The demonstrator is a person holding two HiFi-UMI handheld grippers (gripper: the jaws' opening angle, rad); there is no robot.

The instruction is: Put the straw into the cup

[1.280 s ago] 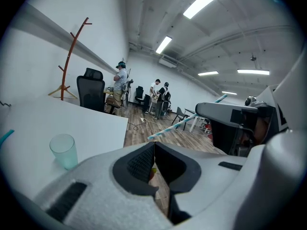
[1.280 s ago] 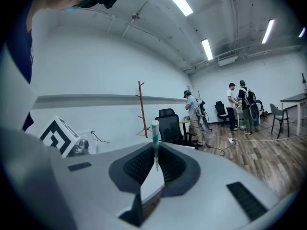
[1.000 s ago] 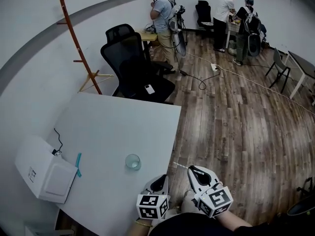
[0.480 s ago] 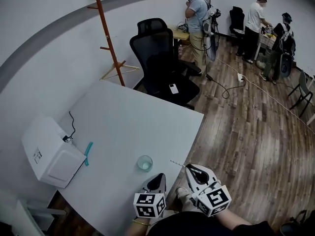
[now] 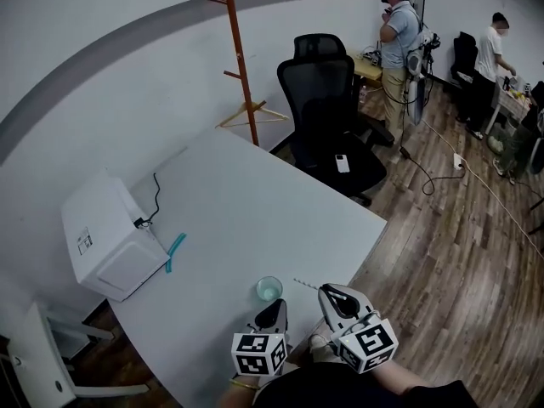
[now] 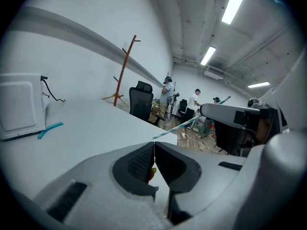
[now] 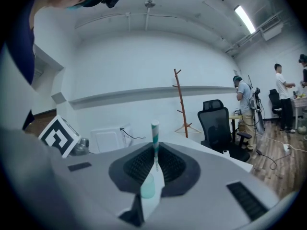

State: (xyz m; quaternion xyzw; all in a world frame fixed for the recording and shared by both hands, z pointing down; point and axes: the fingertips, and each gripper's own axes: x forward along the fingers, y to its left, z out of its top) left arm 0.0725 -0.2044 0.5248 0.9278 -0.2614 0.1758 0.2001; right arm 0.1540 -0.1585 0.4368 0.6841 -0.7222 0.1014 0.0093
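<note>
Right gripper (image 5: 330, 291) clamps the straw (image 5: 308, 285), which projects beyond its jaws; cup (image 5: 269, 289) stands just ahead; left gripper (image 5: 274, 311) closed, apparently empty; tip the straw down over the rim before releasing.

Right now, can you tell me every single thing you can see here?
table: one, white, middle of the room.
cup: one, clear greenish, near the table's front edge.
straw: one, teal-and-white striped, held just right of the cup.
box: one, white, on the table's left side.
cable: one, black, plugged into the box.
teal stick: one, lying beside the box.
coat stand: one, orange-brown, by the wall.
office chair: one, black, behind the table.
phone: one, white, on the chair's seat.
people: three, at the far end.
left gripper: grey, shut, empty.
right gripper: grey, shut on the straw.
</note>
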